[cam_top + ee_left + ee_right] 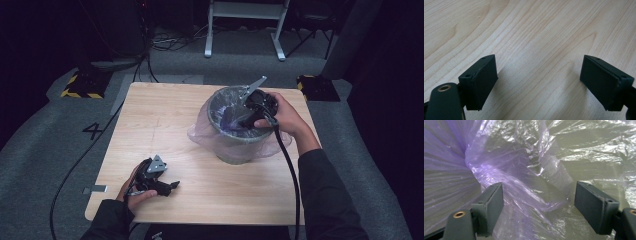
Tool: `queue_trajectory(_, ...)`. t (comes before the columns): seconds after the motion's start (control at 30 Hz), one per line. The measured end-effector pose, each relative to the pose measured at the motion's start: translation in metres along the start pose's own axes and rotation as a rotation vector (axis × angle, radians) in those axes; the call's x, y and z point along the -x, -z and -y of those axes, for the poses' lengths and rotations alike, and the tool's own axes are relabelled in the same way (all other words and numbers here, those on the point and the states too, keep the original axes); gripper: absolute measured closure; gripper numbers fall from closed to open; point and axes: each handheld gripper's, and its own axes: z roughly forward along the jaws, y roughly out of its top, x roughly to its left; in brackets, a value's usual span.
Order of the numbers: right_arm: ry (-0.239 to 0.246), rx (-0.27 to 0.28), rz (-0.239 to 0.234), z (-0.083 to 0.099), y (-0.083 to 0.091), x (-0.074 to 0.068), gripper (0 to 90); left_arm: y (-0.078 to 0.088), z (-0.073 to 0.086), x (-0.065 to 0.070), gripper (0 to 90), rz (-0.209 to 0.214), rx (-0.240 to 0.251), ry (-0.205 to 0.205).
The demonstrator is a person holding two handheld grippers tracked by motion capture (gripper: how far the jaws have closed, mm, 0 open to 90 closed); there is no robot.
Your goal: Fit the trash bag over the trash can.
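step: lining the bin (235, 131) w/ the bag (519, 182), by my read; right gripper (239, 111) is reaching down inside, prob. to spread the film against the wall.
next: needs a pinch on a loose fold, then a push outward/down; gently, thin film may tear.
right gripper: jaws are standing apart, nothing clamped; film lying between and behind them.
left gripper (170, 187): jaws apart, empty, resting idle on the table (160, 120), well apart from bin.
bin: sitting right of table centre; round, grey, tapering, rigid.
bag: thin, crinkly, see-thru purple plastic; draping over rim.
table: pale wood grain, smooth, flat.
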Motion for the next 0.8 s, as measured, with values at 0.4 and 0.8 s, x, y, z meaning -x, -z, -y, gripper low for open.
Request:
queue_trajectory(0.4,-0.004,0.105,0.023,0.005,0.017,0.0,23.2,0.0,0.0,0.0,13.8,0.0,0.0,0.0)
queue_trajectory(0.8,-0.053,0.268,0.035,0.014,0.036,-0.001,21.7,0.0,0.0,0.0,13.8,0.0,0.0,0.0)
